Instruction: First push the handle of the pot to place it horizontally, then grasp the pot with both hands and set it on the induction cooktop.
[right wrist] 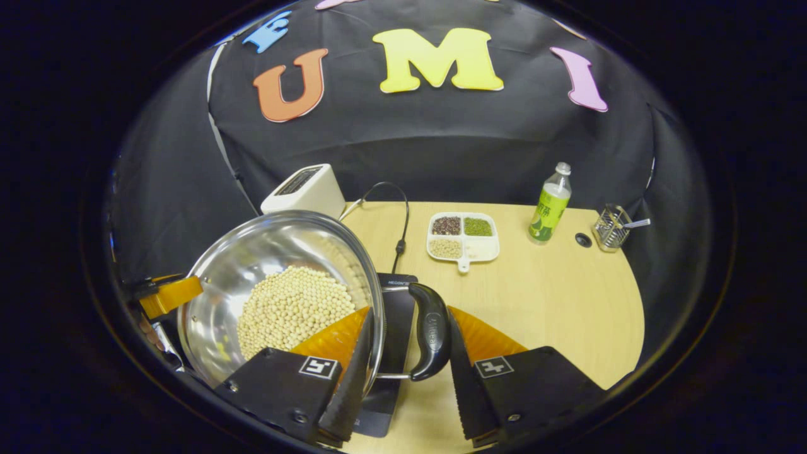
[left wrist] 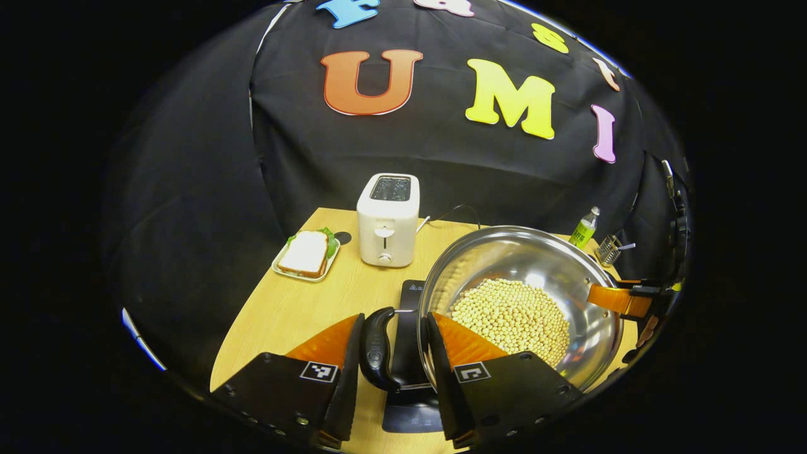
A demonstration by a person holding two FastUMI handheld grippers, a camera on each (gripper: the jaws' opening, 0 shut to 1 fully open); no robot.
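Note:
A steel pot (left wrist: 536,252) holding pale soybeans (left wrist: 514,318) hangs over the black induction cooktop (left wrist: 413,296); whether its base touches the cooktop is hidden. My left gripper (left wrist: 396,318) is shut across one black side handle (left wrist: 377,347), with one finger outside the handle and the other inside the pot wall. In the right gripper view my right gripper (right wrist: 410,312) clamps the opposite handle (right wrist: 430,334) and the rim of the pot (right wrist: 265,246) the same way, above the cooktop (right wrist: 397,302). Each view shows the other gripper at the far rim: right gripper (left wrist: 621,299), left gripper (right wrist: 170,295).
A white toaster (left wrist: 386,221) (right wrist: 302,186) stands behind the pot, with its cable (right wrist: 400,214) on the wooden table (right wrist: 555,302). A sandwich plate (left wrist: 307,254) lies at the back left. A divided dish (right wrist: 463,234), a bottle (right wrist: 548,205) and a wire basket (right wrist: 611,228) stand at the back right.

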